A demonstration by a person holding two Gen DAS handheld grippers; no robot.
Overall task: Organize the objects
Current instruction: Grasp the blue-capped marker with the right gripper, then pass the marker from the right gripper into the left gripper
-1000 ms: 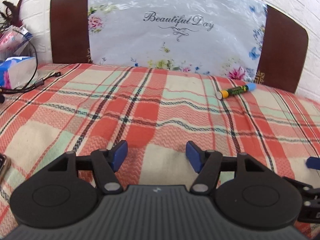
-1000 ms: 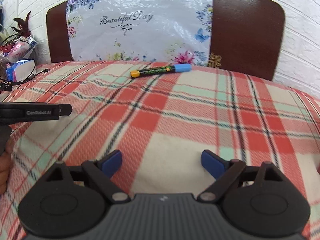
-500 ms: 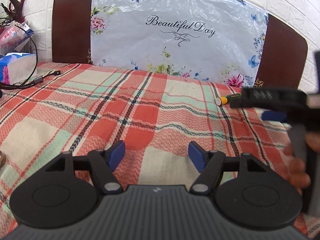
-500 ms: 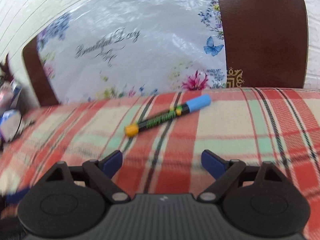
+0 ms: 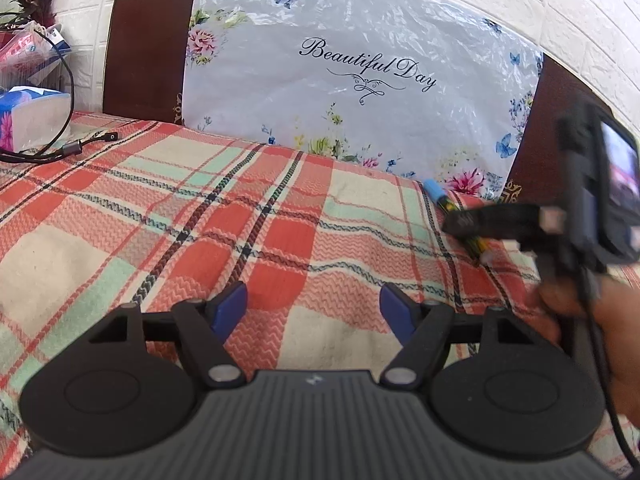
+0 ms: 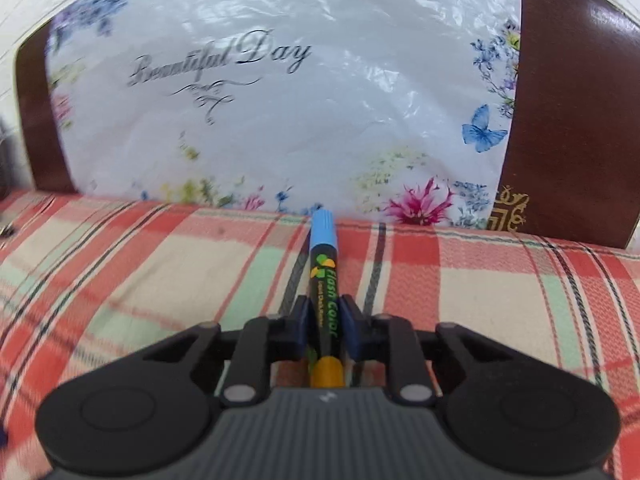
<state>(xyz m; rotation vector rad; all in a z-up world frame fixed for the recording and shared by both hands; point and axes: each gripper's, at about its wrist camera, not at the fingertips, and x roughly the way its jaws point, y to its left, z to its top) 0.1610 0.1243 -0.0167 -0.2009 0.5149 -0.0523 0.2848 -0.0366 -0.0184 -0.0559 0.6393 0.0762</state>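
Note:
A black marker (image 6: 325, 280) with a blue cap and an orange end lies on the plaid cloth, cap pointing at the floral pillow. My right gripper (image 6: 324, 314) is shut on the marker's barrel, both blue pads against its sides. In the left wrist view the marker (image 5: 436, 194) shows at the right, partly hidden behind the right gripper (image 5: 480, 222) held in a hand. My left gripper (image 5: 314, 306) is open and empty above the cloth, left of the marker.
A floral "Beautiful Day" pillow (image 5: 360, 72) leans on a brown headboard (image 5: 144, 36) at the back. A tissue pack (image 5: 30, 118) and a black cable (image 5: 68, 146) lie at the far left. The plaid cloth (image 5: 200, 216) covers the surface.
My right gripper moved forward to the marker and closed on its barrel. The marker now points along the fingers. My left gripper stayed open, shifting slightly.

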